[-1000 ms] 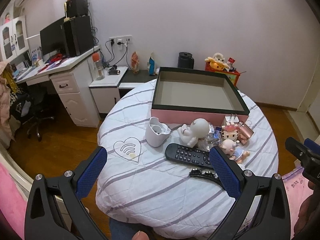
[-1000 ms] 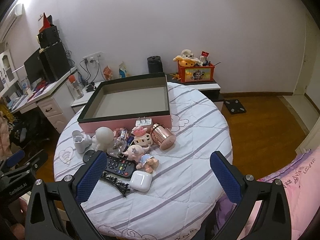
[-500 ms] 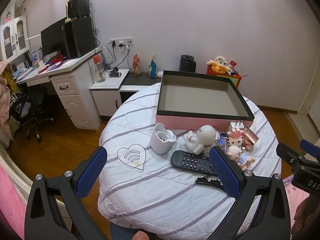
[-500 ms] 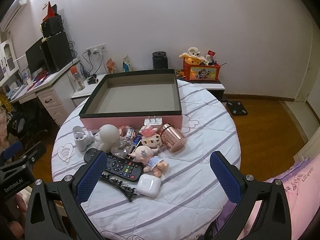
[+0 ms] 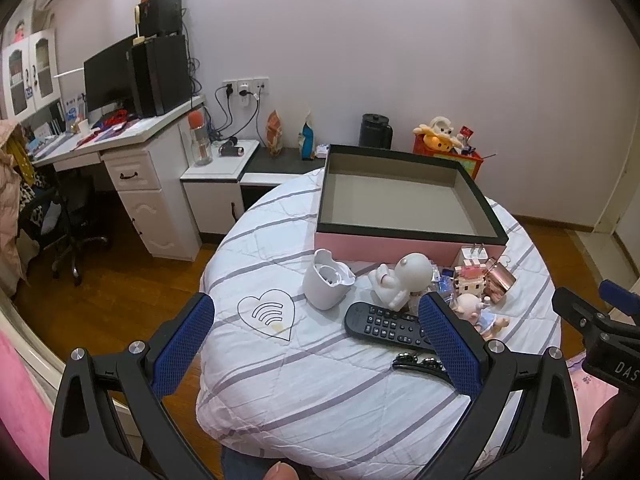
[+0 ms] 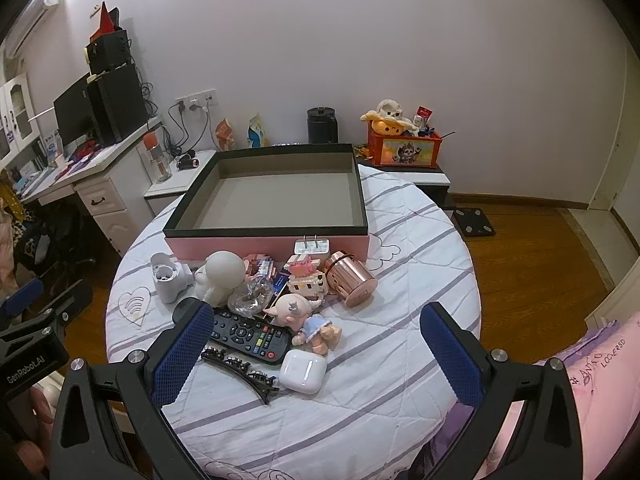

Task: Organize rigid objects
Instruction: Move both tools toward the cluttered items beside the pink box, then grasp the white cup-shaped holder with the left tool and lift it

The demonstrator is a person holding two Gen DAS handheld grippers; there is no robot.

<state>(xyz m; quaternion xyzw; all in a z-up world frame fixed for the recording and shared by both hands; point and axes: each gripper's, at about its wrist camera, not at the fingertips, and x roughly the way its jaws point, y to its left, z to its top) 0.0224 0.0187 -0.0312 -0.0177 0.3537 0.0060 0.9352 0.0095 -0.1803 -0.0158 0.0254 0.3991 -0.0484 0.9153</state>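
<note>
An empty pink box with a dark rim (image 6: 280,236) (image 5: 404,242) stands at the back of the round table. In front of it lies a heap: white cup (image 6: 170,276) (image 5: 328,284), white figurine (image 6: 220,276) (image 5: 404,276), black remote (image 6: 248,336) (image 5: 380,324), doll (image 6: 300,316), copper cylinder (image 6: 352,280), white earbud case (image 6: 302,370), black hair clip (image 6: 240,368), white charger (image 6: 312,247). My left gripper (image 5: 316,340) is open and empty, above the table's near left side. My right gripper (image 6: 316,344) is open and empty, above the near edge, close to the heap.
The table wears a white striped quilt (image 6: 392,320) with a heart patch (image 5: 270,314). A white desk with a monitor (image 5: 132,152) stands to the left, low cabinets and an orange toy box (image 6: 404,148) behind. A pink bed (image 6: 592,364) lies at the right.
Both grippers have moved a little closer to the table and its heap. Both stay open and empty; no object has moved.
</note>
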